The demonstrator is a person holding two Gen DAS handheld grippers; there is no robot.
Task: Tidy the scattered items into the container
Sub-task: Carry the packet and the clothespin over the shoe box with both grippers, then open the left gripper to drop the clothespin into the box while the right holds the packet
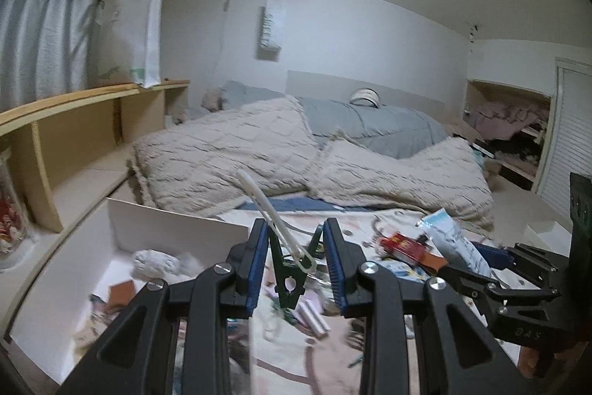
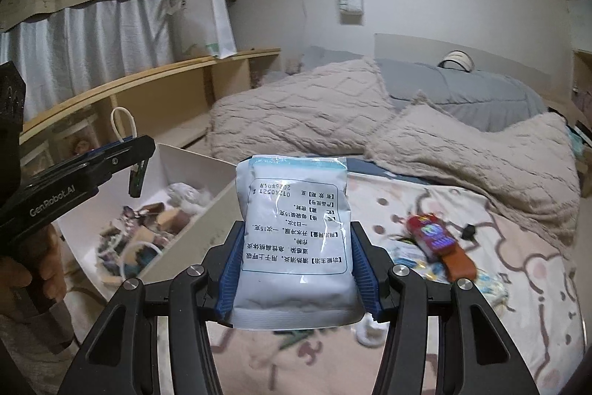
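While each gripper grips one item, one container (image 2: pixel 192 158) waits.

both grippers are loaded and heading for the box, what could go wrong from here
1. The left gripper holds the dark green clothes clip by one side only, and the white loop sticks up, so it may twist free.
2. The right gripper pinches the white medicine sachet low down; the soft pack could flop or slide out.
3. Both head for the white box and could collide.
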